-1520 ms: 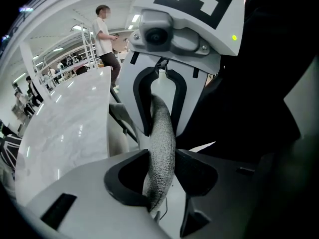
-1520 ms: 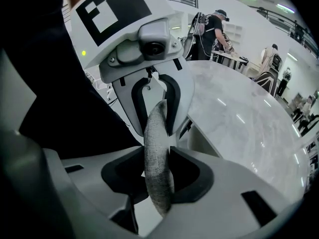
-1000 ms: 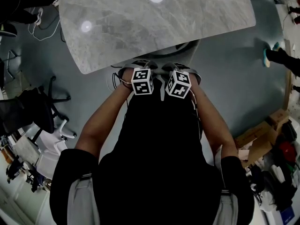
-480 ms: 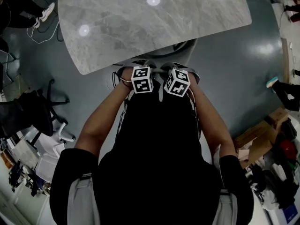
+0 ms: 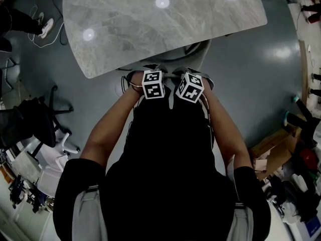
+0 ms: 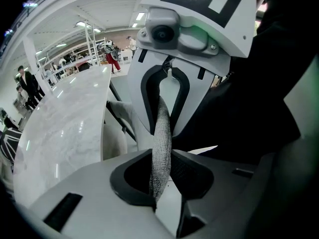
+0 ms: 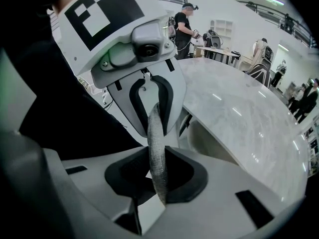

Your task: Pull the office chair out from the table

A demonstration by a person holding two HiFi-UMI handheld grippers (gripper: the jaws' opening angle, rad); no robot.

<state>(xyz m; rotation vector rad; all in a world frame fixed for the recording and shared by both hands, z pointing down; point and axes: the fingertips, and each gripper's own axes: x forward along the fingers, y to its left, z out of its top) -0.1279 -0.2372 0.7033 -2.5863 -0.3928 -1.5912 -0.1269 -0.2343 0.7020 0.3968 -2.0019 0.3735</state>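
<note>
- L tool (image 6: 163, 178): jaws clamped on the grey mesh top edge of the office chair (image 6: 162, 128) backrest. Mesh strip runs up btwn the pads and touches both.
- R tool (image 7: 158, 176): same grip. Jaws clamped on that mesh edge, strip upright btwn pads.
- Both tools sit side by side on the one edge, close but apart. They face each other along it and point steeply down, marker cubes on top.
- Chair: backrest top right at the tools' tips, close up to the desk (image 5: 165, 29), whose near edge is just ahead of both tools.
- Desk: grey marble-look top w/ light glints.
- L forearm (image 5: 108, 129) & R forearm (image 5: 228, 132) reach in to the tools from behind.
- Black chair (image 5: 32, 119) well off to the left of L tool.
- Cardboard boxes (image 5: 273, 147) well off to the right of R tool.
- Person (image 7: 185, 21) stands far beyond the desk, past R tool.
</note>
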